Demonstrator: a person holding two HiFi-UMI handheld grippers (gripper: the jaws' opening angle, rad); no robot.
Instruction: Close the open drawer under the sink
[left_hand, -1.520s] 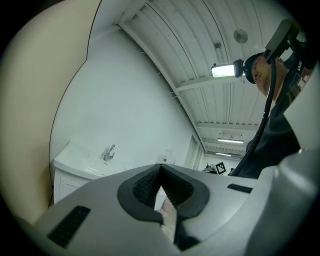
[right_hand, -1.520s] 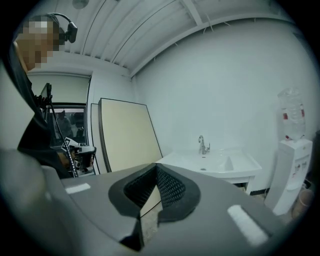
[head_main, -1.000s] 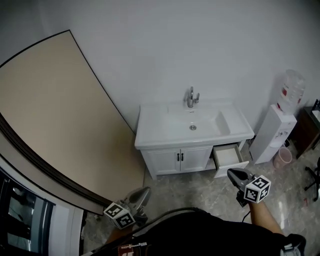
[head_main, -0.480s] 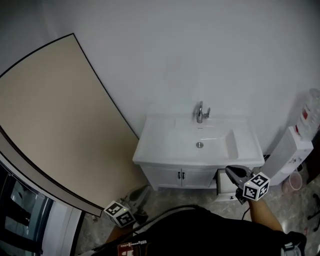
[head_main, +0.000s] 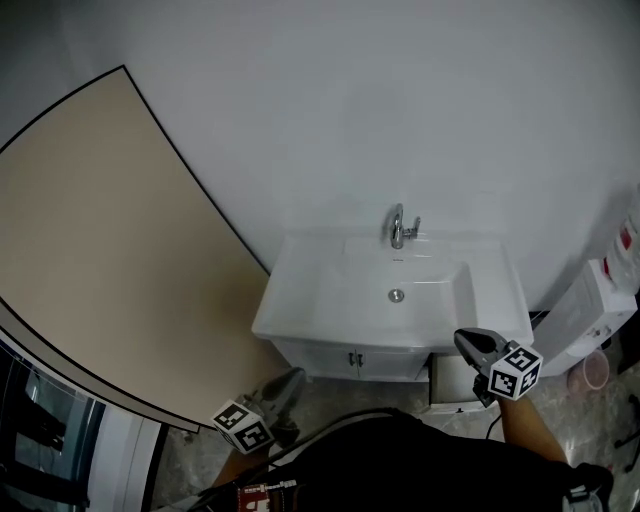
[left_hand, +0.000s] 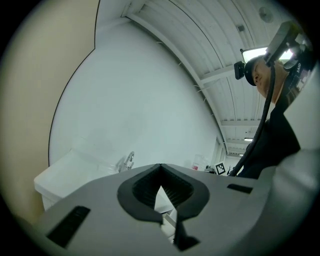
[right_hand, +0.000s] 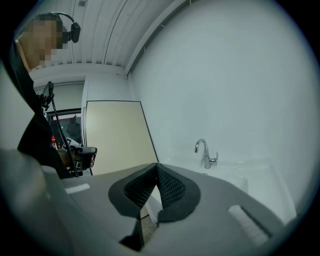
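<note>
so the drawer is sitting pulled out, down at the right end of the white vanity. it's just right of the two cabinet doors and tucked under the overhang of the sink top. only a slice of it is showing in the head view, because the sink top and the right gripper are covering part of it.

the right gripper is hanging just above and in front of the drawer in that view. it's not touching it as far as i'm seeing, and its jaws are pressed together with nothing between them. the left gripper is hovering low in front of the left side of the vanity, well apart from the drawer. its jaws are also looking closed tip to tip and empty.

progress wise, i'm reading this as the approach, with nothing done on the actual close yet. what's left is getting the closed right jaws against the drawer front and pushing it in flush with the doors. the faucet and the water dispenser off to the right aren't playing any part.
</note>
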